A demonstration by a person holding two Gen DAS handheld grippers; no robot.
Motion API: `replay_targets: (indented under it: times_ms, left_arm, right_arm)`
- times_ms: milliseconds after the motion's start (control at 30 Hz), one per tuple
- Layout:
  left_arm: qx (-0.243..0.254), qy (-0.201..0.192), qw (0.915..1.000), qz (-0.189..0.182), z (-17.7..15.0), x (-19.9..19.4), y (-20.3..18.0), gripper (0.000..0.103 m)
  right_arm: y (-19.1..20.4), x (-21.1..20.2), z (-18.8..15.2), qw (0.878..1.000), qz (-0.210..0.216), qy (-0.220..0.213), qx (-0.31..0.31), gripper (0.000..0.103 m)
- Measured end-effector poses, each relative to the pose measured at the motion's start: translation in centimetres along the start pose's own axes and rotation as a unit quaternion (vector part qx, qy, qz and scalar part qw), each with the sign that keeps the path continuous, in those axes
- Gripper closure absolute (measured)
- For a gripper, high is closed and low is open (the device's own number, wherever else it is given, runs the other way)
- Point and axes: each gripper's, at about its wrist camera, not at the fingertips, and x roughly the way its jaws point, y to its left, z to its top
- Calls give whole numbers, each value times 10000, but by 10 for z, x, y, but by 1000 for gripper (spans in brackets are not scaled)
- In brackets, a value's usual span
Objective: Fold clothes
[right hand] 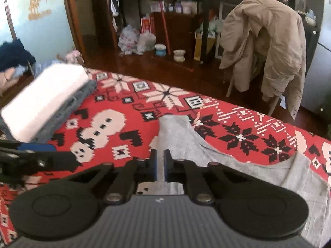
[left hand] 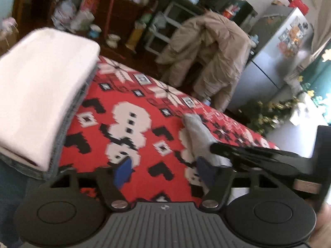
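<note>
The blanket (right hand: pixel 128 132) is red, patterned with white snowmen, white snowflakes and black motifs; the garment (right hand: pixel 227 165) on it is plain grey; the folded stack (left hand: pixel 41 95) shows white over grey-blue; the coat (right hand: pixel 266 47) is beige; the gripper pads (left hand: pixel 123 171) are blue.

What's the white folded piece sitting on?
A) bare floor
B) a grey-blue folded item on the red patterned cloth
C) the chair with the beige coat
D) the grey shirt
B: in both wrist views the white folded piece lies on a grey-blue folded item on the red patterned cloth, apart from the grey shirt.
</note>
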Motion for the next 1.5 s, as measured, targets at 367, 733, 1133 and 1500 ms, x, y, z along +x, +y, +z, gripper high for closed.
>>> replay_targets:
  times_ms: [367, 733, 1133, 1500]
  left_arm:
    - [-545, 379, 9958, -631, -6, 14, 5, 88]
    - [-601, 366, 9947, -745, -6, 13, 7, 88]
    - [-632, 460, 9939, -779, -6, 16, 9, 88]
    - [-727, 461, 9922, -902, -5, 15, 9, 88]
  right_arm:
    - [-10, 31, 8, 9992, 14, 260, 316, 100]
    - [-16, 52, 20, 9978, 60, 348, 560, 100]
    - [-29, 59, 39, 9955, 141, 123, 930, 99]
    - [-16, 20, -12, 9945, 230, 607, 824, 97]
